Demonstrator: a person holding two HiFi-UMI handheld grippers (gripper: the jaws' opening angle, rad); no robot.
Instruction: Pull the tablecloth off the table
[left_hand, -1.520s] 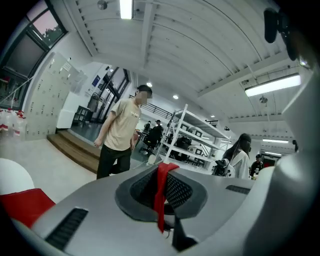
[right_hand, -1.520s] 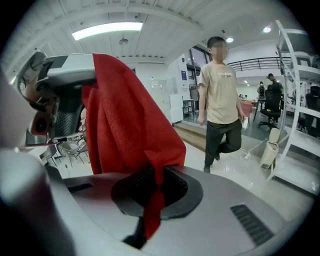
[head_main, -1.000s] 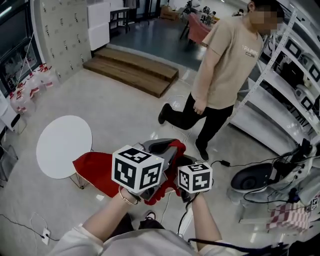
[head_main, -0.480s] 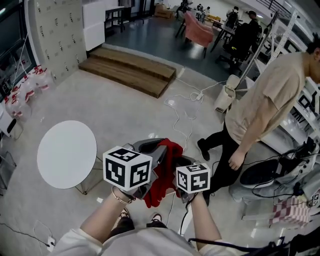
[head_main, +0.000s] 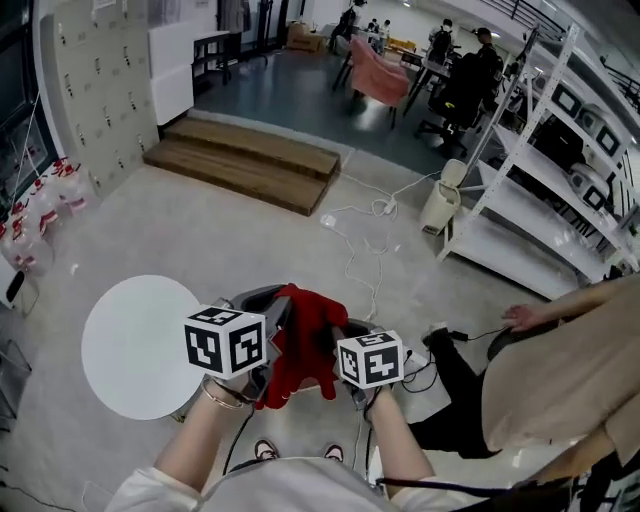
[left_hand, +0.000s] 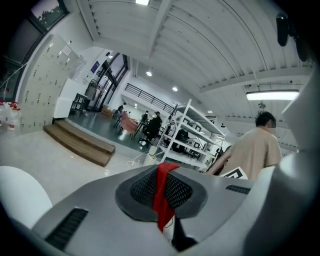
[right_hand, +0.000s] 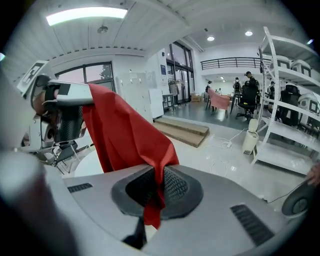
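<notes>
Held between left gripper (left_hand: 161, 192) and right gripper (right_hand: 152, 195): tablecloth (head_main: 300, 340), off the bench (head_main: 130, 350) and just right of it. Behind, steps (head_main: 245, 160); rightward, shelving (head_main: 530, 170), a person (head_main: 570, 380).

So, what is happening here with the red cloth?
A person holds a gripper in each hand. The left gripper and the right gripper are both shut on a red tablecloth, which hangs bunched between them in the air. The cloth is already off the round white table at the person's left. Another person in a beige shirt is close by at the right.
</notes>
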